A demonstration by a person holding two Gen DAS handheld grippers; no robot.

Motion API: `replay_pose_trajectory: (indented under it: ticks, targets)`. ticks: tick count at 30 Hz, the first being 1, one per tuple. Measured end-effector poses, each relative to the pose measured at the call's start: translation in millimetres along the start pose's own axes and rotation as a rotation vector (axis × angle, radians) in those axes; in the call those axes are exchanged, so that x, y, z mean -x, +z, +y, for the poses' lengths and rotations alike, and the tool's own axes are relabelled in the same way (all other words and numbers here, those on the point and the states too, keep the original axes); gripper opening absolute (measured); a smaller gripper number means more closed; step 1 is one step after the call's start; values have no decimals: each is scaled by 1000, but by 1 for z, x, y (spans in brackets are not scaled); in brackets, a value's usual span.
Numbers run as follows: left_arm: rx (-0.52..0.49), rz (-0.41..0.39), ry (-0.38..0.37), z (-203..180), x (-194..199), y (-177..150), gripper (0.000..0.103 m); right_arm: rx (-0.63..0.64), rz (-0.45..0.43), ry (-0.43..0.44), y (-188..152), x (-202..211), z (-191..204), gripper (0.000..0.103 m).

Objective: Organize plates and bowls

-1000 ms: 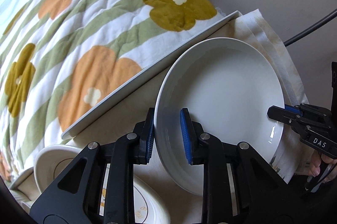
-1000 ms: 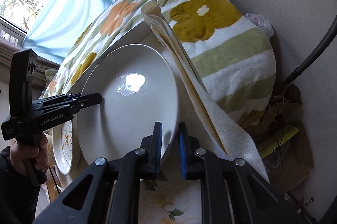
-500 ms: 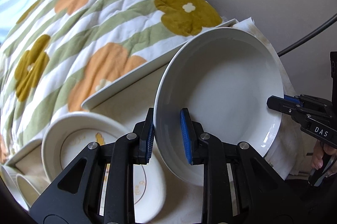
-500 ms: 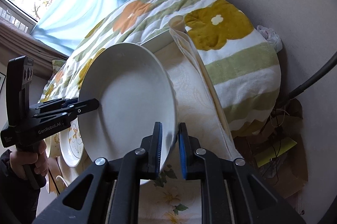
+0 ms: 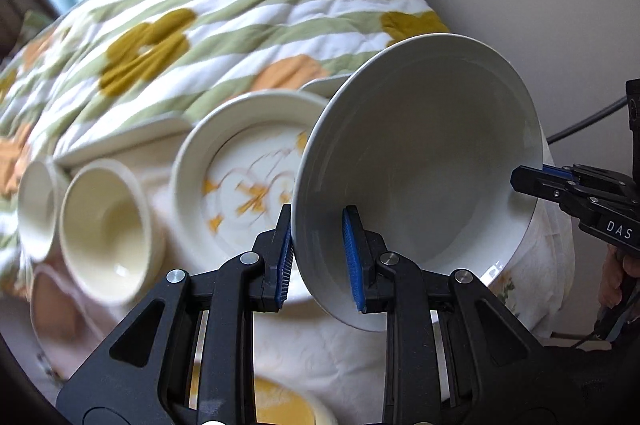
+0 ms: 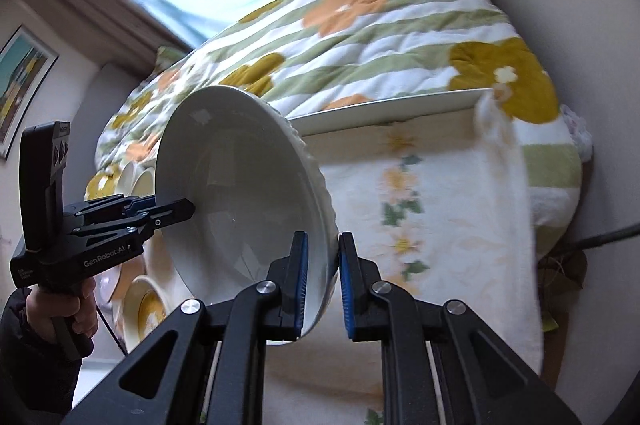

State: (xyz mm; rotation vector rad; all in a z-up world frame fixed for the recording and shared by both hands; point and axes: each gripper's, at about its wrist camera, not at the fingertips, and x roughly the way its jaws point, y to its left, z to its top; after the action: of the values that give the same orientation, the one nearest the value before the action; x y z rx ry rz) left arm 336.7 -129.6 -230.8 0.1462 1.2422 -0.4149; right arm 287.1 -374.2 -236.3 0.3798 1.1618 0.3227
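Observation:
A plain white plate [image 5: 420, 161] is held tilted in the air between both grippers. My left gripper [image 5: 318, 253] is shut on its near rim. My right gripper [image 6: 322, 281] is shut on the opposite rim of the plate [image 6: 240, 193]; it also shows at the right of the left wrist view [image 5: 560, 185]. Below and left of the plate lies a cream plate with orange flowers [image 5: 240, 161]. Left of it stand two cream bowls [image 5: 108, 217] [image 5: 36, 201].
The dishes rest on a table under a floral cloth [image 6: 420, 225]. A flowered quilt [image 5: 200, 25] lies behind the table. A long white tray [image 6: 400, 105] lies at the table's back edge. Another yellow-patterned dish [image 5: 280, 405] is near the front. A wall is on the right.
Both grippers have carried the white plate leftward, off the right end of the table. The flowered plate and the bowls have come into the left wrist view.

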Motion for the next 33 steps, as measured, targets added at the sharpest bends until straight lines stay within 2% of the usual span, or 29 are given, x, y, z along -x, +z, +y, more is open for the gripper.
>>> replay_pose_trajectory:
  ticks: [11, 19, 33]
  targets:
    - [258, 7, 98, 78, 56, -119, 21, 186, 157, 131, -35, -43, 89, 14]
    - [391, 14, 107, 110, 71, -189, 21, 269, 247, 166, -67, -70, 138, 14]
    - [438, 51, 49, 152, 57, -232, 21, 285, 332, 98, -97, -103, 176, 14]
